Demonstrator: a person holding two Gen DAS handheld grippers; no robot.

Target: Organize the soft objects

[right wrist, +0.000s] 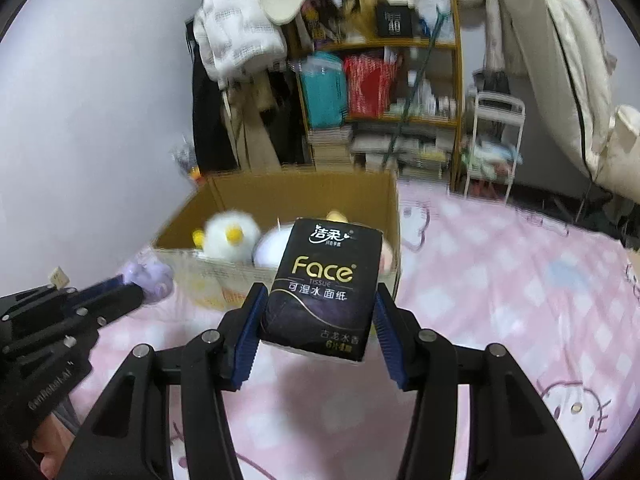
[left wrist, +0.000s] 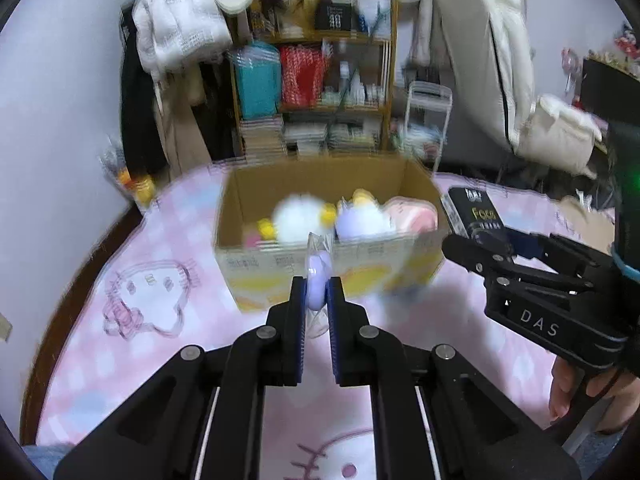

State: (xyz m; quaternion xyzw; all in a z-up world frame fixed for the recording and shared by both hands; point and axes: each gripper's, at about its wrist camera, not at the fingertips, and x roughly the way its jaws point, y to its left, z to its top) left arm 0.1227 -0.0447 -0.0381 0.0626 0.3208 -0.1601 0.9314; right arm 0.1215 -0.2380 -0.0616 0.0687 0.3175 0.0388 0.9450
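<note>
My left gripper [left wrist: 318, 286] is shut on a small lilac plush toy [left wrist: 317, 276] in clear wrap, held above the pink bed just in front of the cardboard box [left wrist: 320, 268]. The same toy [right wrist: 150, 280] shows at the left gripper's tip in the right wrist view. My right gripper [right wrist: 320, 300] is shut on a black "Face" tissue pack [right wrist: 320, 288], held near the box's [right wrist: 384, 200] right front corner. The pack [left wrist: 474, 210] also shows in the left wrist view. In the box lie a white plush with yellow parts [left wrist: 300, 216], a lilac plush [left wrist: 360, 220] and a pink one [left wrist: 412, 214].
The box stands on a bed with a pink checked Hello Kitty sheet [left wrist: 140, 300]. Behind it is a wooden shelf [left wrist: 316, 80] full of books and bags, hanging clothes [left wrist: 180, 32], a white wire rack [right wrist: 494, 140] and a white wall [left wrist: 52, 120] at left.
</note>
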